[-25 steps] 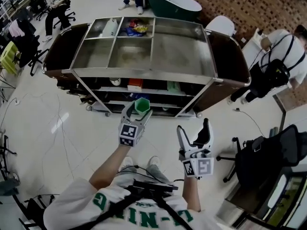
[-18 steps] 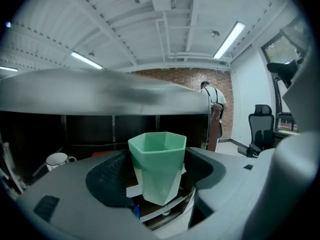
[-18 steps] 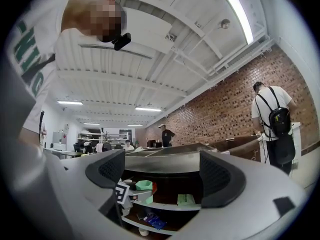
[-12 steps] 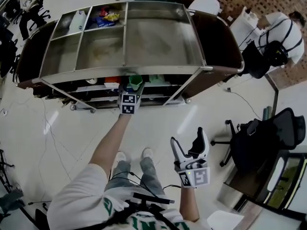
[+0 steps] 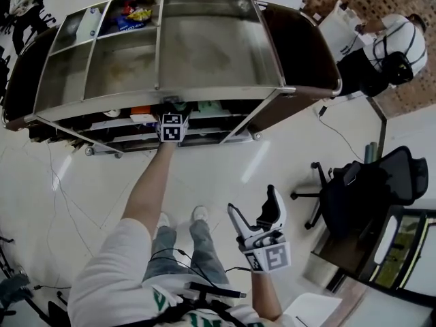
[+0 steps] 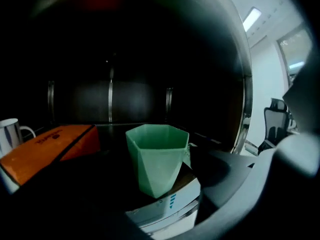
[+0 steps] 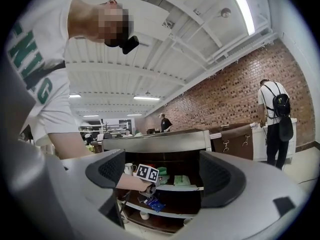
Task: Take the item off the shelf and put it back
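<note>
A green faceted cup point(image 6: 157, 156) stands upright inside the dark shelf of the steel cart point(image 5: 204, 94), seen in the left gripper view. My left gripper point(image 6: 156, 196) has a jaw on each side of the cup, and the jaws are opening off it. In the head view only the gripper's marker cube point(image 5: 173, 127) shows, with the jaws hidden under the cart's top. My right gripper point(image 5: 257, 214) hangs open and empty near my body, well short of the cart.
An orange box point(image 6: 52, 144) and a white mug point(image 6: 11, 134) sit left of the cup on the same shelf. Snack packs point(image 5: 133, 12) lie in a back compartment of the top. An office chair point(image 5: 361, 189) stands at the right, and a person with a backpack point(image 5: 390, 46) is beyond it.
My left arm has stretched forward and carried the green cup in under the cart's top, so the cup has left the head view. The right gripper stayed low by my body.
</note>
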`<state>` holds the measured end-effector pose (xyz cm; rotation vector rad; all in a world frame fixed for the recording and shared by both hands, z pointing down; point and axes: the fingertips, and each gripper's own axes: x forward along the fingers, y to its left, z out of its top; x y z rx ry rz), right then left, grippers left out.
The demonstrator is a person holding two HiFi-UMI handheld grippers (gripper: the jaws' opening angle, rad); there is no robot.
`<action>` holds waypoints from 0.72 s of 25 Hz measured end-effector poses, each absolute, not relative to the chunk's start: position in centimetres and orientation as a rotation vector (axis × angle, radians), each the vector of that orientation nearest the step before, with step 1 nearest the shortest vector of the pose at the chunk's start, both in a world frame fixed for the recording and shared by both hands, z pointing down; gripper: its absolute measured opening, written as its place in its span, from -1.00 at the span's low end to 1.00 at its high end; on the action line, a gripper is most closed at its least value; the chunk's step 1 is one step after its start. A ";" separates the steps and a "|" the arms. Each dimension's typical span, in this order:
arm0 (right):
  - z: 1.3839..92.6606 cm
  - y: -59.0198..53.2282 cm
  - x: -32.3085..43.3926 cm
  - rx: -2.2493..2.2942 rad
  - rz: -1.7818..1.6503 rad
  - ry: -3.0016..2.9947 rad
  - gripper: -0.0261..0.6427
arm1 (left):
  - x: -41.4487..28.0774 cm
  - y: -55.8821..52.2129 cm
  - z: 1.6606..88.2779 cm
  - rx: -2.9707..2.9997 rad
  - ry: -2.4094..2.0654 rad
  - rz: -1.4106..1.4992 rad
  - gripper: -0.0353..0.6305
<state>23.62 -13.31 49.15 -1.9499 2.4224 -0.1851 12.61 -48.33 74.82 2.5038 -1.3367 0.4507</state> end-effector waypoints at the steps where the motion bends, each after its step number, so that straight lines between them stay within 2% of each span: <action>1: 49.0 -13.4 23.5 -1.945 -0.183 2.424 0.50 | 12.6 -48.3 74.8 2.476 -1.324 0.427 0.49; 2: 48.9 -13.5 23.4 -1.939 -0.182 2.425 0.50 | 12.5 -48.0 74.6 2.453 -1.316 0.403 0.61; 6: 48.3 -14.1 23.0 -1.897 -0.172 2.428 0.50 | 12.6 -45.0 72.1 2.517 -1.296 0.383 0.61; 13: 46.1 -15.1 21.0 -1.823 -0.122 2.405 0.50 | 11.1 -34.5 62.2 2.712 -1.239 0.221 0.52; 18: 44.3 -15.6 18.7 -1.755 -0.088 2.390 0.50 | 6.5 -26.5 54.5 2.784 -1.234 0.135 0.45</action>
